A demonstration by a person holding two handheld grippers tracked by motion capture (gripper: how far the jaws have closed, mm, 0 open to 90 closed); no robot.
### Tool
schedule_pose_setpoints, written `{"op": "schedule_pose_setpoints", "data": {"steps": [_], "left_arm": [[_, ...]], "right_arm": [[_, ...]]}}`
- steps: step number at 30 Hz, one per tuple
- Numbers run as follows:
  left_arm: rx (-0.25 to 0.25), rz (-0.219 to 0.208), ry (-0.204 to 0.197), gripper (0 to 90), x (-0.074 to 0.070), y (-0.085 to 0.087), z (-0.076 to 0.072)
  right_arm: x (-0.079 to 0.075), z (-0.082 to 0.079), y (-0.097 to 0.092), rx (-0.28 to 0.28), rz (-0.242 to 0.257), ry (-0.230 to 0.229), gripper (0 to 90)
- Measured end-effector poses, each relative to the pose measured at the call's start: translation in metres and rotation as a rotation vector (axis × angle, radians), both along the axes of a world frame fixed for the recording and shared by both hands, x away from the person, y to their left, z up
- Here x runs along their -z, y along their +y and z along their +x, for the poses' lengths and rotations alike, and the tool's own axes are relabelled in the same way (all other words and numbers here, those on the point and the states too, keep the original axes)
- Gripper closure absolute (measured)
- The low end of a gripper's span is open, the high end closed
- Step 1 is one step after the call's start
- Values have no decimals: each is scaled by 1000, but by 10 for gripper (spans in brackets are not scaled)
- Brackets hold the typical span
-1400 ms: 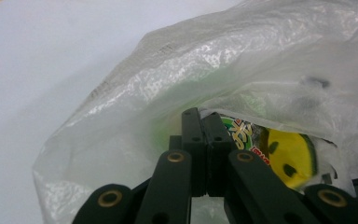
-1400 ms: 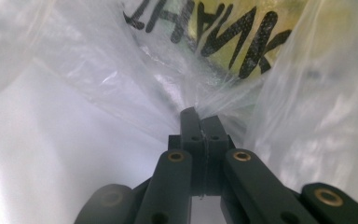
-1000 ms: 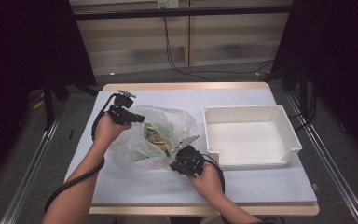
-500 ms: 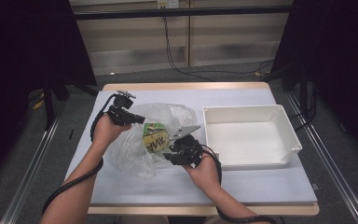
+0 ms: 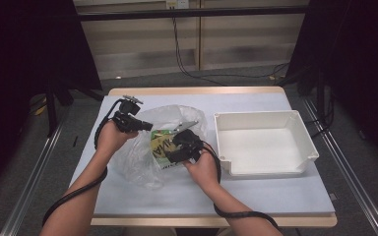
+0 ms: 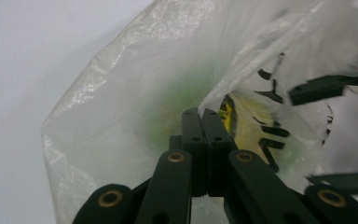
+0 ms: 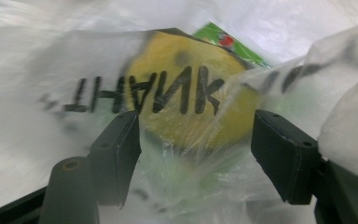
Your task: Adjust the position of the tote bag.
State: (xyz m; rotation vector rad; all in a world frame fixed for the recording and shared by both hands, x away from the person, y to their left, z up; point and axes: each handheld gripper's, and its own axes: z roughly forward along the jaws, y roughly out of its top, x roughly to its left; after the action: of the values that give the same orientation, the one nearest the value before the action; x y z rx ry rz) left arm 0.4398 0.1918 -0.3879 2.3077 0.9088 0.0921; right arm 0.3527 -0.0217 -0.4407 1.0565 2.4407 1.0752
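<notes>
Plastic bag held at its rim while the packet inside waits to come out

Plastic bag (image 5: pixel 165 142) lies crumpled on the desk (image 5: pixel 275 191), left of centre, its mouth turned toward the white tray (image 5: pixel 266 142). The left hand-held gripper (image 5: pixel 147 126) has its jaws pressed together on the bag's upper edge, pinning a fold of thin film, as the left gripper view shows (image 6: pixel 205 116). The right hand-held gripper (image 5: pixel 170 155) sits at the bag's lower side; its jaws have just been opening and now stand apart, with film and the yellow-green packet (image 7: pixel 191 107) in front of them but nothing pressed between the pads.

To do this step well, I would keep the left pinch firm and lifted so the mouth stays open, then bring the right jaws around the packet alone, not the loose film that could bunch up and drag with it.

Inside the bag is that one packet, seen through the printed film. The tray, just right of the bag, looks empty.
</notes>
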Motion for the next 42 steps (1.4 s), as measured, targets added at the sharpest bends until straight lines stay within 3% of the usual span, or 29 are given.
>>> {"op": "schedule_pose_setpoints", "data": {"steps": [4,5,7,8,9,10,11,17,18,19,20,21,23,24,25,26,28,29,30,31,32,34,35,36,37,39,41,42], "left_arm": [[5,15,-4,900,-1,2,3],[3,13,-8,900,-1,3,3],[1,17,-5,900,0,5,5],[1,17,-5,900,0,5,5],[-9,19,-6,900,0,5,6],[-7,20,-2,900,1,7,8],[-16,14,-5,900,1,8,8],[-27,5,-9,900,4,7,9],[-69,-27,-9,900,7,4,8],[-35,1,-11,900,7,5,10],[-34,3,-13,900,8,4,11],[-71,-20,-15,900,10,1,11],[-33,14,-9,900,12,0,15],[-59,-9,-7,900,14,-3,15],[-26,19,-9,900,13,-1,18],[-45,13,-8,900,15,-3,19],[-24,32,-10,900,16,-3,23],[-55,11,-4,900,18,-4,23],[-23,39,-5,900,18,-2,26],[-29,32,-5,900,19,-1,28],[3,64,1,900,19,2,31],[-9,47,5,900,21,4,33],[-49,17,6,900,23,2,33],[-49,17,6,900,23,2,33],[-74,-9,12,900,26,1,34],[-40,30,1,900,25,3,37],[-73,-9,7,900,27,0,37],[-44,21,0,900,26,1,39]], "right_arm": [[14,13,4,21,-16,44,389],[16,14,5,35,-26,57,446],[20,15,5,3,-56,46,583],[21,15,5,6,-47,62,677],[21,15,5,6,-47,62,677],[20,16,4,-22,-47,83,838],[19,15,3,-29,-45,90,884],[16,0,-6,-68,-28,108,900],[15,-9,-14,-81,-1,107,900],[15,-12,-17,-79,7,106,900],[15,-15,-19,-90,13,103,900],[15,-20,-22,-89,10,96,900],[15,-28,-28,-100,27,95,900],[16,-32,-30,-99,25,99,900],[17,-34,-33,-100,24,97,900],[19,-36,-35,-101,24,101,900],[21,-39,-40,-96,24,114,900],[22,-41,-42,-89,18,118,900],[23,-42,-44,-88,27,119,900],[23,-43,-46,-90,36,123,900],[24,-44,-47,-82,29,123,900],[25,-48,-48,-83,18,124,900],[25,-49,-49,-86,7,118,900],[25,-49,-49,-86,7,118,900],[27,-51,-51,-85,16,128,900],[29,-53,-52,-85,11,130,900],[30,-55,-54,-77,3,130,900],[30,-56,-55,-78,-1,130,900]]}}
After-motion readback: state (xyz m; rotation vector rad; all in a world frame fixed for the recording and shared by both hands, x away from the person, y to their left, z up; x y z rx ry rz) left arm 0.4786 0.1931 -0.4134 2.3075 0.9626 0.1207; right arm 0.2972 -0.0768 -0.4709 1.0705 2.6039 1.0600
